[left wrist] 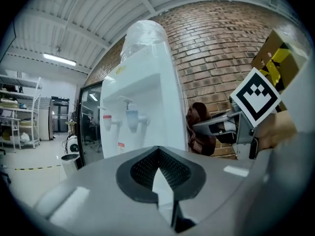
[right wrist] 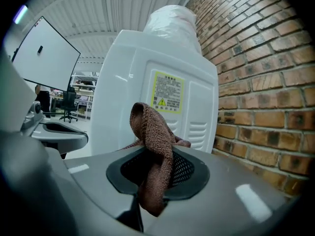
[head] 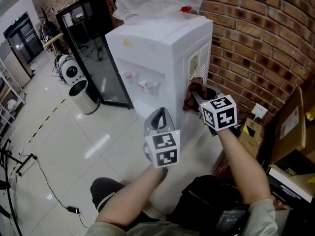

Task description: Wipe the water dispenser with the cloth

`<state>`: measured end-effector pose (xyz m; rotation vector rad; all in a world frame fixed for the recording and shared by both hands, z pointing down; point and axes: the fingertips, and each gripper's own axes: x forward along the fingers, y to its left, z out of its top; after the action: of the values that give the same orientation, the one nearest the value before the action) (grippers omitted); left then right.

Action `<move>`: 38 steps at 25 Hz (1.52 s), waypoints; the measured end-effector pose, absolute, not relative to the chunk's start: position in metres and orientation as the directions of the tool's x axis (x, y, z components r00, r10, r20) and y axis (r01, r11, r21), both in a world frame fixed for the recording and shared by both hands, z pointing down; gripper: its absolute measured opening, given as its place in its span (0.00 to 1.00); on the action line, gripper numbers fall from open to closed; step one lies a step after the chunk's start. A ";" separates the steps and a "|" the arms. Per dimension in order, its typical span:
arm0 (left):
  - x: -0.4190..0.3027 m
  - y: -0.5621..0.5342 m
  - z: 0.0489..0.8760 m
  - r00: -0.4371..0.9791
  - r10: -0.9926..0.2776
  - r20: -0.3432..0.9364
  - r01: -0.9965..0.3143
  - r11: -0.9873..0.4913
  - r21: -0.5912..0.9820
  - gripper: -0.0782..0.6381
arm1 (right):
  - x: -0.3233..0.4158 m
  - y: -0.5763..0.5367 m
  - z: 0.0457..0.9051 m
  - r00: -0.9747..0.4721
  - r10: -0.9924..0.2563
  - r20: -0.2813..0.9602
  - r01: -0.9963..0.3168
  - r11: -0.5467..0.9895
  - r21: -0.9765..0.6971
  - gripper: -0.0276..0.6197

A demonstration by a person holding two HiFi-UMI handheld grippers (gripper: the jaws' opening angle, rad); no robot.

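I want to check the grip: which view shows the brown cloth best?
The right gripper view: the cloth sits large, pinched in the right tongs. The head view shows it small by the dispenser; the left gripper view, only a dark bunch.

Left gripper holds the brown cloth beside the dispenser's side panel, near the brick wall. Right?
No: the right gripper holds the brown cloth in its jaws, as the right gripper view shows. The left gripper holds nothing. The rest stands.
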<state>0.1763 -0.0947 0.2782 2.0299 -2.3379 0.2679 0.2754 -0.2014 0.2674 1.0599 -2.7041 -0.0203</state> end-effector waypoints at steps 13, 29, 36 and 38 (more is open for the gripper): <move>0.173 -0.085 0.378 -0.143 -0.959 0.243 -0.987 0.120 -0.108 0.11 | 0.281 -0.203 0.371 -0.686 -0.643 0.341 -0.673 0.739 0.039 0.20; 0.169 -0.077 0.547 -0.153 -0.875 0.459 -0.988 0.138 -0.066 0.11 | 0.292 -0.213 0.536 -0.622 -0.579 0.527 -0.715 0.694 -0.080 0.20; 0.166 -0.084 0.612 -0.141 -0.822 0.551 -0.990 0.129 -0.060 0.11 | 0.289 -0.211 0.611 -0.591 -0.532 0.606 -0.739 0.659 -0.143 0.20; 0.166 -0.087 0.627 -0.139 -0.806 0.575 -0.990 0.121 -0.070 0.11 | 0.289 -0.213 0.629 -0.579 -0.521 0.627 -0.747 0.648 -0.151 0.20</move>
<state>0.1663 -0.0867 0.6265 1.7391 -2.0095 0.6279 0.2889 -0.2135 0.6289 0.9849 -2.3227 0.5494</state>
